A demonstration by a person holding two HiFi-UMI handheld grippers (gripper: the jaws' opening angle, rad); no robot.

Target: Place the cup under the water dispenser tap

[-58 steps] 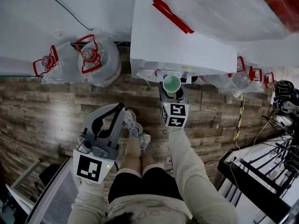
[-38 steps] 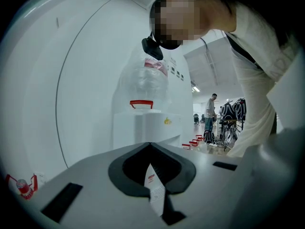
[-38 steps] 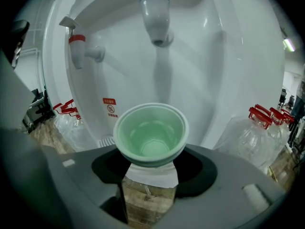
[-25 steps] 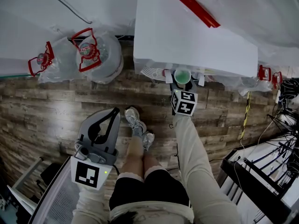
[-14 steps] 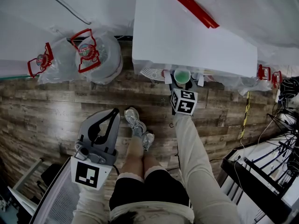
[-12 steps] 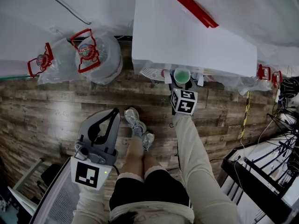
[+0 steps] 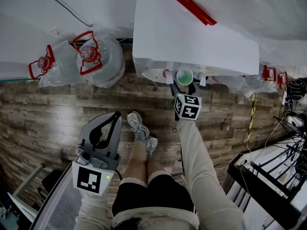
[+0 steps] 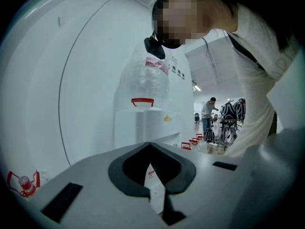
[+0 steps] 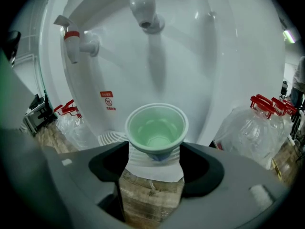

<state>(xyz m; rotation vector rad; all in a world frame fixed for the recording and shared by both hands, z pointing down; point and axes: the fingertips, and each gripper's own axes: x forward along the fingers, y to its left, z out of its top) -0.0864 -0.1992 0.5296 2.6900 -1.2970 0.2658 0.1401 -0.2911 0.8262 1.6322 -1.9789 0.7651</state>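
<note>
Currently, one green cup (image 7: 184,76) stands upright on the drip tray (image 7: 152,74), near its front edge, below the white tap (image 9: 150,19). Right gripper (image 7: 185,86): jaws opening, flanking the cup without pressing it. Left gripper (image 7: 116,115): jaws closed together, empty.

The cup (image 9: 156,130) stands on the drip tray (image 9: 112,138) at the front of the water dispenser (image 7: 192,37), beneath the middle tap (image 9: 145,11). It sits between the opening jaws of the right gripper (image 9: 155,154), untouched. Water bottles (image 7: 98,56) lie on the floor (image 7: 57,109) left of the dispenser.
</note>
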